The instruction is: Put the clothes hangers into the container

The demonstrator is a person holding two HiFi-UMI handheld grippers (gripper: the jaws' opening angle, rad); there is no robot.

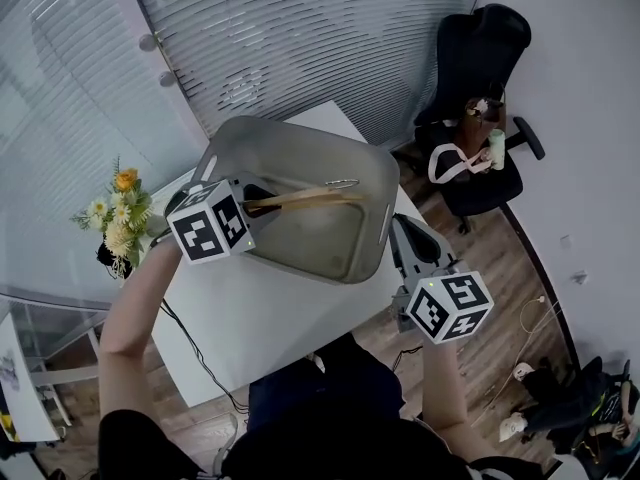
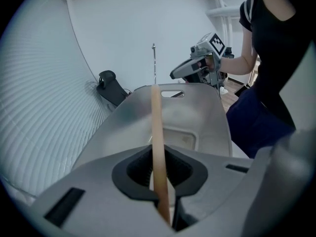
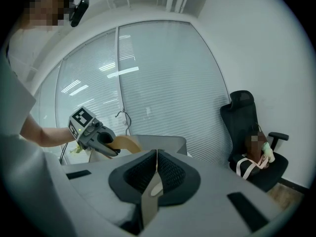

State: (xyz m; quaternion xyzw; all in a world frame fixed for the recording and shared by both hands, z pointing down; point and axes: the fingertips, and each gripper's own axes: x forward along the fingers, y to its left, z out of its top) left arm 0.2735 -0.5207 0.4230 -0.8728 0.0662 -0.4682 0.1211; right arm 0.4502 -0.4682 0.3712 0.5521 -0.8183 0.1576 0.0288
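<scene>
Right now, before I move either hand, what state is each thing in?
Left tongs: shut on the wooden hanger.
Wooden hanger: gripped at one end, held over the container, not yet let go.
Container: open-topped, on the white table, no other hanger seen inside.
Right tongs: shut, nothing gripped, beside the table's edge.

You're in an office. A black swivel chair (image 1: pixel 485 48) stands by glass walls (image 1: pixel 300 38) with blinds, near your white desk (image 1: pixel 260 328).
</scene>
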